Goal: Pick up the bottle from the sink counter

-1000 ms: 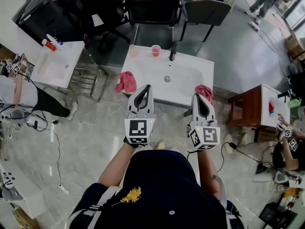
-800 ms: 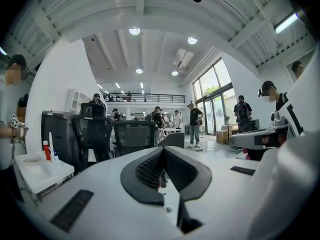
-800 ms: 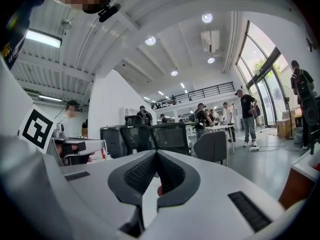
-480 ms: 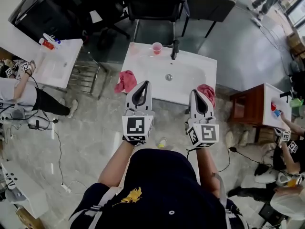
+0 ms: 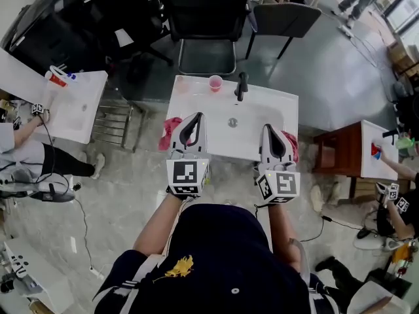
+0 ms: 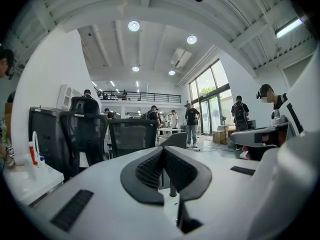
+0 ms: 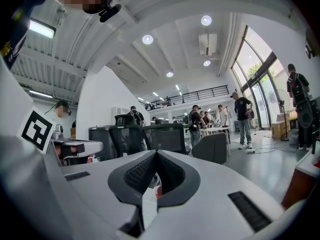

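A white sink counter (image 5: 196, 97) stands in front of me in the head view, with a black faucet (image 5: 241, 86) and a pink cup (image 5: 215, 82) at its back edge. I see no bottle on it. Red and white bottles (image 5: 56, 78) stand on a second white sink (image 5: 78, 113) to the left, and they show again as bottles (image 6: 33, 153) at the left of the left gripper view. My left gripper (image 5: 196, 118) hangs over the counter's front left edge and my right gripper (image 5: 268, 129) over its front right. Both are shut on nothing, the left gripper (image 6: 163, 150) and the right gripper (image 7: 156, 155).
A pink cloth (image 5: 169, 127) lies at the counter's left corner and another pink cloth (image 5: 292, 144) at its right. Black office chairs (image 5: 206, 18) and a grey chair (image 5: 288, 17) stand behind the sink. A wooden side table (image 5: 340, 154) is to the right. Other people work at both sides.
The view has moved forward toward the sink. Both grippers, earlier short of the counter's front edge, now reach over it. Their jaws have stayed shut.
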The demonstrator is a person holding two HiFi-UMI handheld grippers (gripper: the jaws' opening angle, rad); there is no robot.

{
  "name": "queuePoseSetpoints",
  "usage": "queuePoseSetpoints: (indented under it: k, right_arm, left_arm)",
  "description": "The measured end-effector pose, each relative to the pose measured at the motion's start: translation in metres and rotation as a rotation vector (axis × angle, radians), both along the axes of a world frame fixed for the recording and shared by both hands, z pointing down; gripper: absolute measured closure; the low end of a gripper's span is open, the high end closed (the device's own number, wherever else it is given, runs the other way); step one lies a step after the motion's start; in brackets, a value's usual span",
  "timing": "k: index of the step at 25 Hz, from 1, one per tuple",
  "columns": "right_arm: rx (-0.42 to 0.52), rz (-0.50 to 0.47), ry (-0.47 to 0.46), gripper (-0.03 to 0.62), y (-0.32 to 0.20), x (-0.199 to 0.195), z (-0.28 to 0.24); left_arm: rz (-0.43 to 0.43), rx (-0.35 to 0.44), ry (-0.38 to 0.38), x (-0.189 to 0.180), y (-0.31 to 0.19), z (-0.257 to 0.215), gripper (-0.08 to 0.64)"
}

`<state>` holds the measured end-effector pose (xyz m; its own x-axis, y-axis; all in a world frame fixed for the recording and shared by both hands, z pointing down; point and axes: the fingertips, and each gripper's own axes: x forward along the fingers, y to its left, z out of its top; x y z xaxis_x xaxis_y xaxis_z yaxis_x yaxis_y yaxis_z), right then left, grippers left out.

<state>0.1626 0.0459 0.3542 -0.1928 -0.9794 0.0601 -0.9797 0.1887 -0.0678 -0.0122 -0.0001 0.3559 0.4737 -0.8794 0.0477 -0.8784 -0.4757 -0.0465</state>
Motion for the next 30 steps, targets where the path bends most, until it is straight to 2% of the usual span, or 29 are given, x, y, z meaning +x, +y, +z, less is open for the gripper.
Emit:
queuePoseSetpoints:
  k: [10, 18, 24, 30]
  right_arm:
    - [-0.011, 0.04, -0.01, 0.566, -0.069, -0.029, 0.006]
    - [-0.04, 0.045, -0.015, 0.566, -0.096, -0.037, 0.012]
    - [-0.064, 0.008, -0.012, 0.566, -0.116, -0.035, 0.021]
    - [-0.066, -0.043, -0.017, 0.566, -0.139, -0.046, 0.023]
  left_arm:
    - [0.083, -0.006, -0.022, -0.012, -0.068, 0.004, 0.543]
    - [0.094, -0.039, -0.043, -0.016, -0.092, 0.013, 0.543]
    - [0.048, -0.052, -0.041, -0.014, -0.104, 0.018, 0.543]
    - [-0.024, -0.061, -0.043, -0.034, -0.112, 0.021, 0.541]
